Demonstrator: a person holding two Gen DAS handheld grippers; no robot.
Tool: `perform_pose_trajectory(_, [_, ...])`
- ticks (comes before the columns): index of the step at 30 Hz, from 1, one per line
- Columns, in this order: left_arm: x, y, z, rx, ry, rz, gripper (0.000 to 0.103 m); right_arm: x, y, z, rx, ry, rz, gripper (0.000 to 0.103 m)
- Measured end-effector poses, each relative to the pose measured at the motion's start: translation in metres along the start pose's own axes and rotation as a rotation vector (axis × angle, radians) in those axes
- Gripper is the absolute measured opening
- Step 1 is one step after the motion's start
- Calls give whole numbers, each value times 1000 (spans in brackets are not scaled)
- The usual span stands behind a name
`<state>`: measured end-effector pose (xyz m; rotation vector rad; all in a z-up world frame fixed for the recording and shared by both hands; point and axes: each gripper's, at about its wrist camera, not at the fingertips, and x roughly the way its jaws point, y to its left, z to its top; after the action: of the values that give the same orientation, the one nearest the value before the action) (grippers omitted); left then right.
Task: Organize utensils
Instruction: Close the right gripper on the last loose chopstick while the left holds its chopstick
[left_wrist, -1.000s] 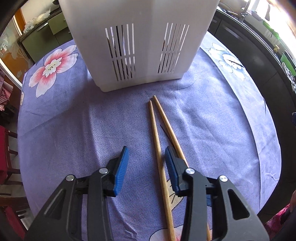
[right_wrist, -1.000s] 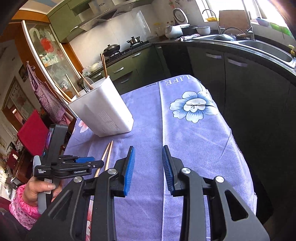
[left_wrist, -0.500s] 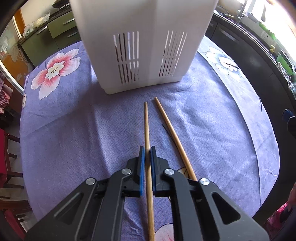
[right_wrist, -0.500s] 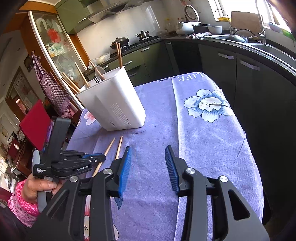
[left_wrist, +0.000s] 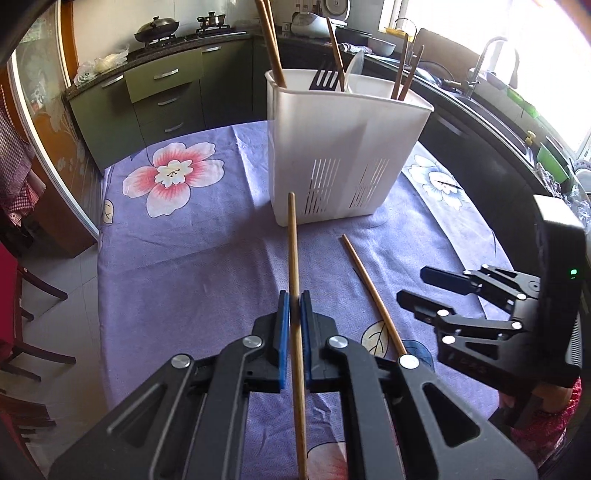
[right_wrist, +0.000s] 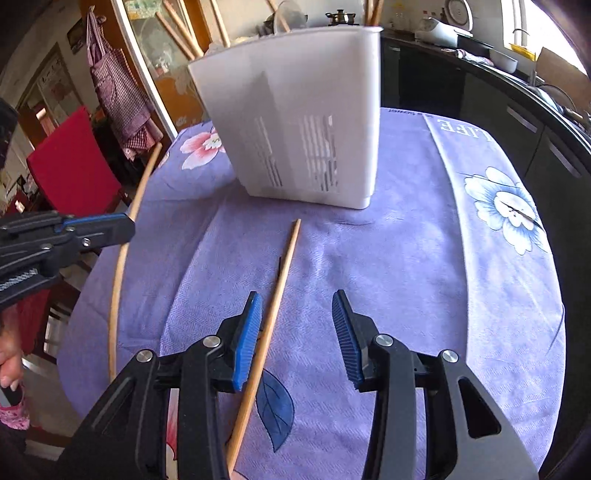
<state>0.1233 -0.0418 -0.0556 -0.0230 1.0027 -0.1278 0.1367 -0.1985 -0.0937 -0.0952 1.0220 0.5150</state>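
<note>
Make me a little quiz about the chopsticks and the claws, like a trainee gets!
1. True or false: the left claw is shut on a chopstick.
2. Where is the other chopstick? A) in the white holder B) flat on the purple tablecloth C) on the floor
3. Fill in: the right claw is ____.

Key:
1. True
2. B, lying beside the right claw's left finger
3. open

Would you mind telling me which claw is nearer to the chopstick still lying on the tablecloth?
Right. The right claw hangs open directly over the lying chopstick, which runs between its fingers. The left claw is off to the side, lifted, shut on the other chopstick.
</note>
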Motion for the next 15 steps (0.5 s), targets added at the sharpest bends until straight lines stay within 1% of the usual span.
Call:
perform_pose_trajectory(6, [-1, 4, -3, -1, -10, -16, 6, 36, 14, 16, -18, 49, -32, 41])
perform_pose_trajectory(9, [0, 5, -4, -3, -9, -24, 6, 45, 18, 20, -25, 72, -48, 39])
perform_pose_trajectory(12, [1, 8, -5, -6, -7, -30, 6, 50, 19, 23, -19, 74, -52, 39])
perform_pose_trajectory(14, [2, 9, -5, -9, -6, -33, 6, 52, 19, 28, -13, 72, -55, 37])
perform_pose_trajectory(15, [3, 9, -5, -9, -5, -34, 6, 53, 18, 28, -11, 69, -64, 33])
